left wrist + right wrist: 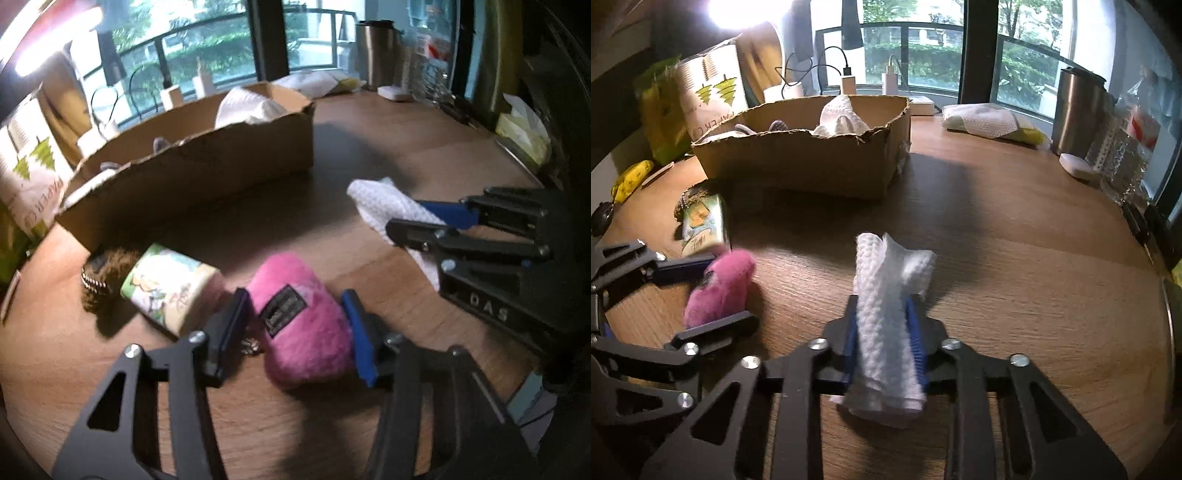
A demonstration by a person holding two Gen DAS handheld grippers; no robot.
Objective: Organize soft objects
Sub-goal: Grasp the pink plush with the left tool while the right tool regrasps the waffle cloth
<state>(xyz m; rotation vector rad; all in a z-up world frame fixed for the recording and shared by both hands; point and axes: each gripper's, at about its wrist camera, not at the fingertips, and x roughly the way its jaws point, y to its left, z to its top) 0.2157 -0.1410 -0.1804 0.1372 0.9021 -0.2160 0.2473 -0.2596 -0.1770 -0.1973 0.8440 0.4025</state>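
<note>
A pink plush toy (299,317) with a black label lies on the wooden table between the fingers of my left gripper (295,325); the blue pads touch both its sides. It also shows in the right wrist view (720,288). My right gripper (882,339) is shut on a folded white cloth (886,325), also seen in the left wrist view (388,206). A cardboard box (207,173) (812,158) stands behind and holds a white cloth (838,114) and grey items.
A printed tissue pack (170,288) and a brown furry toy (107,273) lie left of the pink toy. A steel mug (1075,110), plastic bottles (1123,147), a paper-towel pack (990,122), a paper bag (713,88) and chargers line the table's back.
</note>
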